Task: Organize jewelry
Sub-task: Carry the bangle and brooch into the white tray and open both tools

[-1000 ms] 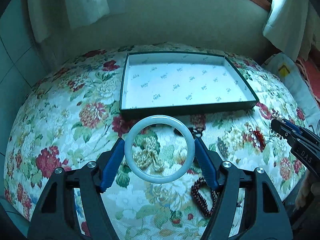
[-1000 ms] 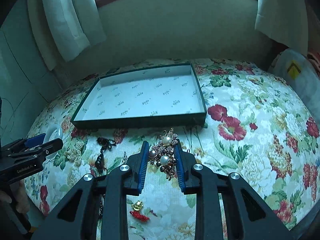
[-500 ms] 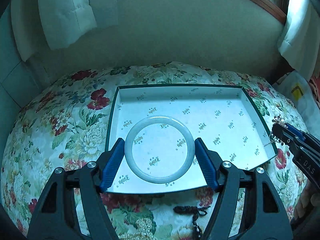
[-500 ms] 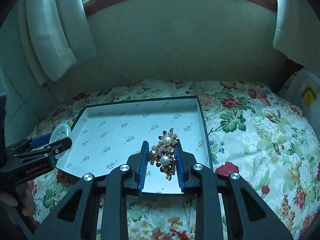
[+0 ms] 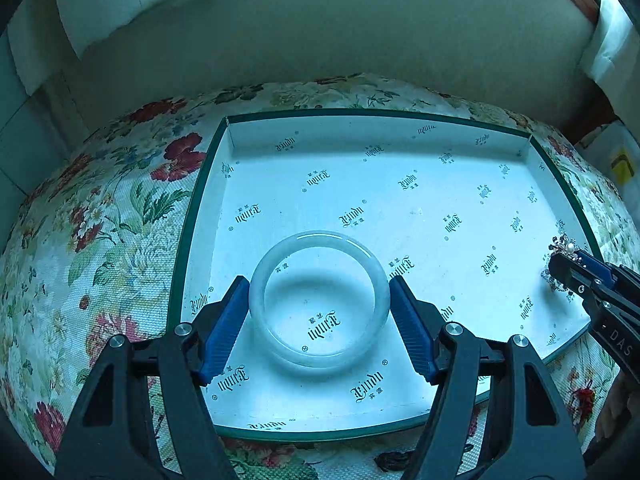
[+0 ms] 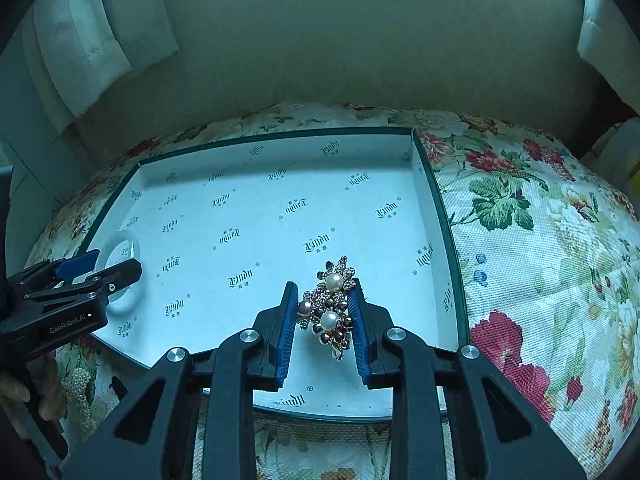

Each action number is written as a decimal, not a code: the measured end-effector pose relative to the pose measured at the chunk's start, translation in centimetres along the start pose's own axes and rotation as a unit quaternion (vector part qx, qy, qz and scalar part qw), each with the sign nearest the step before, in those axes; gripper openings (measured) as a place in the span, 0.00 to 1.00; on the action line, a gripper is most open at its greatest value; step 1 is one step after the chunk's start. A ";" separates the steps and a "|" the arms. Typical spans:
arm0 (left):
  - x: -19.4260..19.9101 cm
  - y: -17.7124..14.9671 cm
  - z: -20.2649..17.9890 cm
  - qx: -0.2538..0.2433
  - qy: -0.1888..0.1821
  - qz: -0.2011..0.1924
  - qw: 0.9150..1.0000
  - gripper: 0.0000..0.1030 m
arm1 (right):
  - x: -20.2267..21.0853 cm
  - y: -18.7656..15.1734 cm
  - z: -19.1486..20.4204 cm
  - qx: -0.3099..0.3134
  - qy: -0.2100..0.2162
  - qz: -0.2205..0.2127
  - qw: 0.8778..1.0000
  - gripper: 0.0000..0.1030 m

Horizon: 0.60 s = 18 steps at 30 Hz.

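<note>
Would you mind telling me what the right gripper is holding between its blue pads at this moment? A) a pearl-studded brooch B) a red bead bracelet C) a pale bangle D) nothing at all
A: in the right wrist view the right gripper is closed on a pearl-studded brooch above the white-lined box; the pale bangle sits in the left gripper.

Black left gripper [image 5: 319, 322] frame, blue ribbed jaws (silver screws).

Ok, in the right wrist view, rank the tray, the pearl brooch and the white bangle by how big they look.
1. Tray, by far the largest.
2. Pearl brooch.
3. White bangle.
The brooch sits much nearer the camera and the bangle is partly hidden, so their order is unsure.
</note>
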<state>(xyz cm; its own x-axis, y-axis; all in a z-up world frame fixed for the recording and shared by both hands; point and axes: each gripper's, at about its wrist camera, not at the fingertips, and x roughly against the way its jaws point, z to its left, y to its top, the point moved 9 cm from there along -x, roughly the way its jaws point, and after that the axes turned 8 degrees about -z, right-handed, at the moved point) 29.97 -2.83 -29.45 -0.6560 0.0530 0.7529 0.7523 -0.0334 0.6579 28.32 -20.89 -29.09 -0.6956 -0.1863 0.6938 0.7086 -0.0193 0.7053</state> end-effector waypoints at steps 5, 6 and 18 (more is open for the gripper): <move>-0.8 -0.8 0.3 0.006 0.000 0.012 1.000 0.69 | -0.5 -0.6 -0.3 -0.008 0.001 0.008 1.000 0.26; -0.8 -0.9 0.3 0.007 0.000 0.013 1.000 0.69 | -0.6 -0.8 -0.4 -0.009 0.001 0.009 1.000 0.26; -0.3 -0.5 0.1 -0.005 0.004 -0.003 1.000 0.79 | -0.7 -0.8 0.4 0.008 0.007 -0.002 1.000 0.48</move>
<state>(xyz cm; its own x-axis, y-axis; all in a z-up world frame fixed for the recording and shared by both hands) 29.79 -2.72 -29.99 -0.6611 0.0443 0.7490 0.7478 -0.0433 0.6625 28.17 -20.36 -30.06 -0.6964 -0.2001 0.6892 0.7041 -0.0049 0.7101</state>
